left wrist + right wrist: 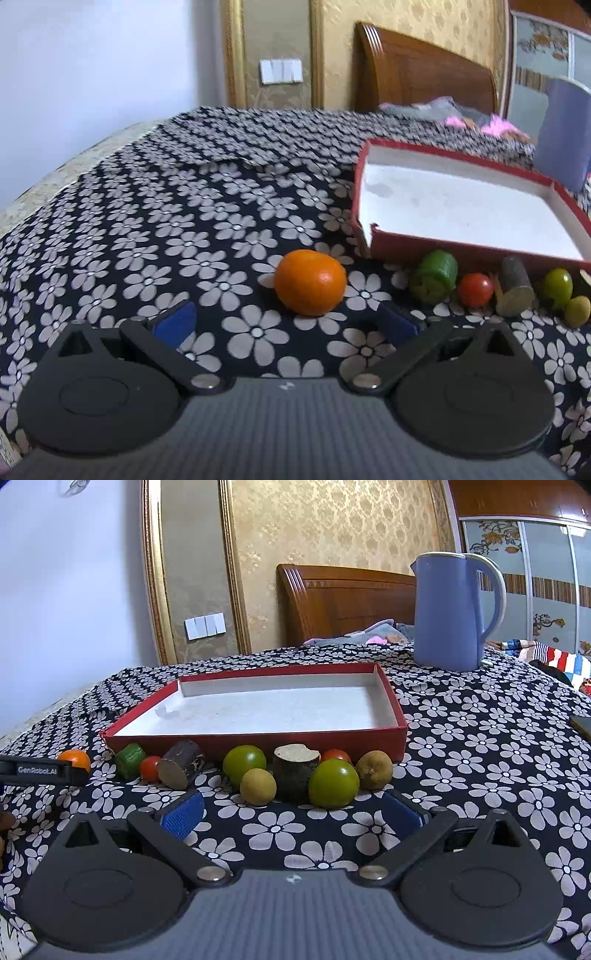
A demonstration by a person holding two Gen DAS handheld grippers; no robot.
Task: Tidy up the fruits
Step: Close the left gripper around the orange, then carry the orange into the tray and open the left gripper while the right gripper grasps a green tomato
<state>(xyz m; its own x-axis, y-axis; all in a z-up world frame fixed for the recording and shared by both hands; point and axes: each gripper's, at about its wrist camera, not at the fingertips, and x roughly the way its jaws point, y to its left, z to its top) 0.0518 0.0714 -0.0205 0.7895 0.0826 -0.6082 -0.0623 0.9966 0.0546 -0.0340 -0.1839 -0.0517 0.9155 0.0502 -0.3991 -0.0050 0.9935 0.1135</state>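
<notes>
An orange (310, 282) lies on the flowered cloth just ahead of my open, empty left gripper (286, 325); it also shows in the right wrist view (75, 759). A red box with a white inside (461, 206) (266, 705) sits behind a row of fruits: a green piece (129, 760), a red tomato (149, 768), a brown cut piece (181, 768), green fruits (244, 763) (333, 783), a tan fruit (258, 786). My right gripper (291, 814) is open and empty, just short of that row.
A blue kettle (452, 613) stands behind the box at the right. The left gripper's body (37, 771) reaches in at the left edge of the right wrist view. A wooden headboard (343, 602) and bedding lie beyond the table.
</notes>
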